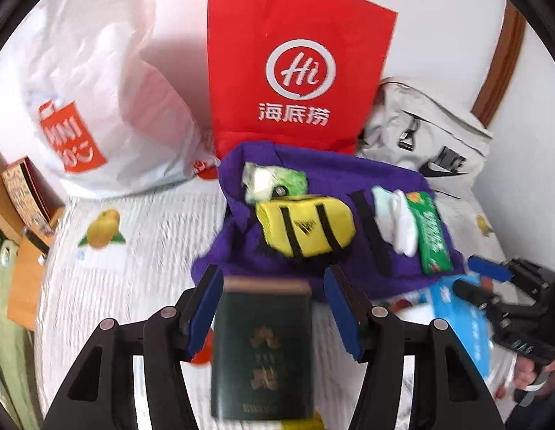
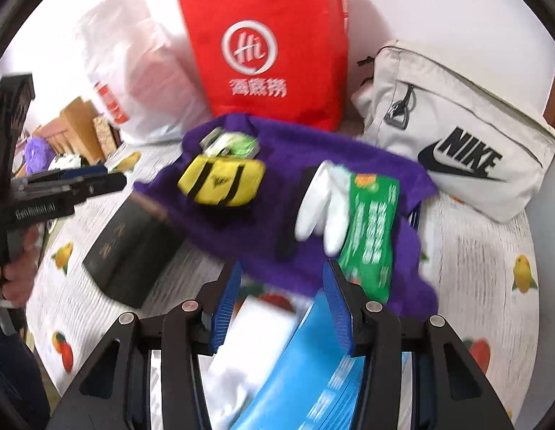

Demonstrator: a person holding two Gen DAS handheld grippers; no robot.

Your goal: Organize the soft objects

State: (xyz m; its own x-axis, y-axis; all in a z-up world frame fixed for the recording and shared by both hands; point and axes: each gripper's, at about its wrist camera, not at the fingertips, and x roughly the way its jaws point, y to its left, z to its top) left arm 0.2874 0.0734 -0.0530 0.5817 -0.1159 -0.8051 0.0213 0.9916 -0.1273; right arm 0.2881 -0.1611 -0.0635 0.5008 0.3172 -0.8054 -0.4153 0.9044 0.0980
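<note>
- Left gripper (image 1: 273, 308) spread, clear of the dark book (image 1: 261, 351) below it on the bed (image 1: 141, 243).
- Right gripper (image 2: 281, 308) spread over the blue packet (image 2: 306, 369), gripping nothing.
- Between picks, I'd say; next likely the yellow pouch (image 1: 304, 227) on the purple cloth (image 1: 241, 251).

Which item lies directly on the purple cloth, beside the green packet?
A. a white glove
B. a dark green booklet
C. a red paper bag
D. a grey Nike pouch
A: the white glove rests on the purple cloth, touching the green packet.
</note>
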